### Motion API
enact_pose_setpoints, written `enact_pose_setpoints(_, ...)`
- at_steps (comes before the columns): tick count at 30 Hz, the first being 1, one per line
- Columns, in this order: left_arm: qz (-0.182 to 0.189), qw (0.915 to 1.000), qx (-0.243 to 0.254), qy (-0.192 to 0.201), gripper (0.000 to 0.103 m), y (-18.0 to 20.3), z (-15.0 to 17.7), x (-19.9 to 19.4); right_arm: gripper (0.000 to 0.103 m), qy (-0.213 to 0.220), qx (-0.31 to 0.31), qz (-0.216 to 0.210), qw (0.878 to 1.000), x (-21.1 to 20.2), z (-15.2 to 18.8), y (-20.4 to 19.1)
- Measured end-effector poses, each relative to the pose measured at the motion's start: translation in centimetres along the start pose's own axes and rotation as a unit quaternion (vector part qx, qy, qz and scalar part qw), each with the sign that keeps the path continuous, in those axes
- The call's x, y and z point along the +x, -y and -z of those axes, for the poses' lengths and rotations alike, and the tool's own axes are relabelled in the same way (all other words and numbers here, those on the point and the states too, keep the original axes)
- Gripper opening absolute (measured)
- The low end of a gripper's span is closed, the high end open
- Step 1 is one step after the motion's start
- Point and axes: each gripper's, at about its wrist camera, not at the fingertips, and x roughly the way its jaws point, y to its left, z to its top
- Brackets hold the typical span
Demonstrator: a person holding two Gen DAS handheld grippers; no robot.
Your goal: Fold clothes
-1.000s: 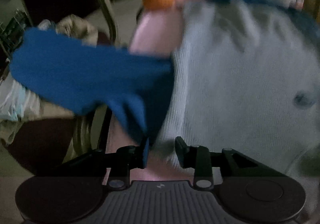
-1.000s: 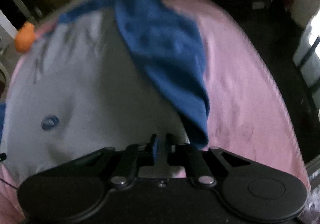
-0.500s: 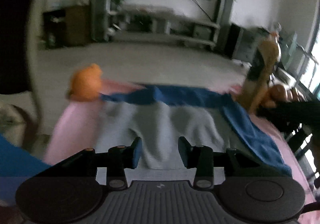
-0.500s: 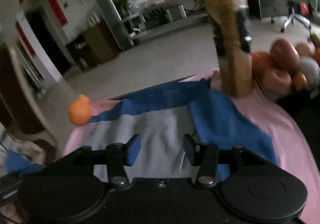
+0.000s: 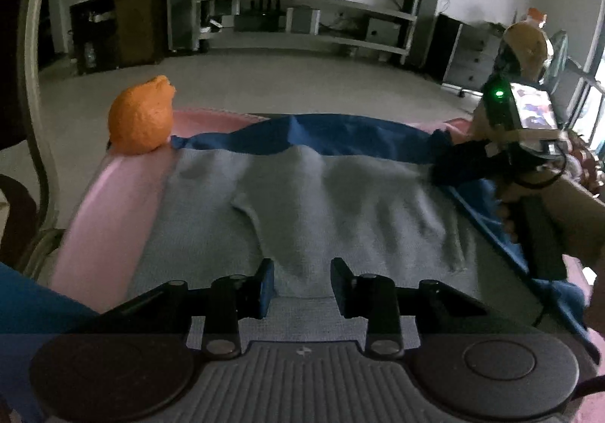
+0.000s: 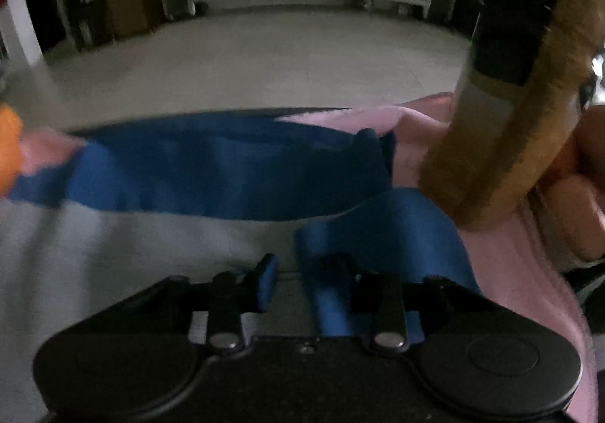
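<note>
An orange fruit (image 5: 140, 116) sits at the far left corner of the pink surface (image 5: 113, 196), beside the grey-and-blue garment (image 5: 302, 196) spread flat across it. The left tool (image 5: 301, 283) hovers over the grey cloth, jaws closing on nothing. The right tool (image 6: 302, 281) is closing with a blue fold between its jaws, beside a brown bottle (image 6: 503, 113).

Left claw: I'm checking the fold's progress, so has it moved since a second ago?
Yes. The left claw has drawn back from the orange, which now sits far off at the sweater's far corner.
</note>
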Motion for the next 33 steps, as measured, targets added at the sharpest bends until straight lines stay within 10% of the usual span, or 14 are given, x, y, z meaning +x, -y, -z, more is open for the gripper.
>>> enact_pose_setpoints(8,0.024,0.9972,0.038,0.059,0.030,2.1,-0.1,-5.3,0.003,0.107,0.130,-0.019,0.986,-10.8,3.4,8.8)
enact_pose_setpoints(15,0.122,0.9878,0.039,0.089,0.031,9.1,-1.9,-12.1,0.003,0.208,0.219,-0.009,0.953,-20.5,8.3,21.9)
enact_pose_setpoints(22,0.223,0.9682,0.112,0.019,0.032,21.6,-2.7,-12.6,0.003,0.208,0.222,0.125,0.944,-20.7,11.2,31.4)
enact_pose_setpoints(27,0.229,0.9603,0.154,-0.041,0.031,27.8,-0.5,-8.5,0.003,0.166,0.215,0.180,0.945,-17.7,12.0,35.9)
enact_pose_setpoints(33,0.236,0.9565,0.159,-0.065,0.031,30.1,0.4,-6.2,0.003,0.219,0.210,0.043,0.952,-18.0,11.0,36.4)
